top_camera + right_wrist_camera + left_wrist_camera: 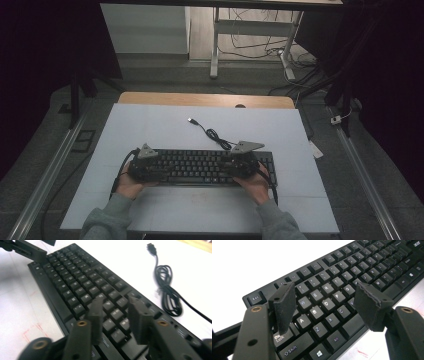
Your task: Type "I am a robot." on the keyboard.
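A black keyboard (200,167) lies on the white mat, near the person's side of the table. My left gripper (145,166) hovers over its left end. In the left gripper view the jaws (327,302) stand wide apart above the letter keys (324,302), and nothing is between them. My right gripper (242,165) is over the keyboard's right end. Its jaws (113,315) stand a narrow gap apart just above the keys (75,282), gripping nothing. The keyboard's black cable (212,134) lies coiled behind it, with the USB plug (192,120) free on the mat.
The white mat (150,125) covers a wooden table whose far edge (200,98) shows. The cable coil (167,290) lies right of the keyboard in the right gripper view. Faint red marks (32,332) are on the mat in front. Desk legs and floor cables lie beyond the table.
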### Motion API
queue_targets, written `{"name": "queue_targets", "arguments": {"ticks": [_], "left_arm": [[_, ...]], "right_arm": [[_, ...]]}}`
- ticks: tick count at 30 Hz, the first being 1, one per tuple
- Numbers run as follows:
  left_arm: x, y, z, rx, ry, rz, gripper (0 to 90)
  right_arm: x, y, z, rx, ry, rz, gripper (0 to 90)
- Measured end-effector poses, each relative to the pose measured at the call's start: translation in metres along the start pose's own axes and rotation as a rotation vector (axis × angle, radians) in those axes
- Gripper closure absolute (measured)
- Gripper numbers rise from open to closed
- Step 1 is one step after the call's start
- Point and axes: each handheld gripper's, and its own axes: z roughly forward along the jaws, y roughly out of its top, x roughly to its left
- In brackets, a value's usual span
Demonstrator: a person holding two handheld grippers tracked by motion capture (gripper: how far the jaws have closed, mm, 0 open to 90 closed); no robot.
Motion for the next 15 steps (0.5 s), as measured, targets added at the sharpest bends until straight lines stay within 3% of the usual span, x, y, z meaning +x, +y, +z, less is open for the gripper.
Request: {"name": "queue_targets", "arguments": {"ticks": [6, 15], "left_arm": [[-0.001, -0.001, 0.002, 0.009, -0.004, 0.007, 34.5], [-0.002, -0.001, 0.004, 0.021, -0.006, 0.012, 34.2]], "right_arm": [[0.004, 0.008, 0.015, 0.026, 0.055, -0.006, 89.5], [0.009, 0.017, 0.037, 0.056, 0.038, -0.031, 89.5]]}}
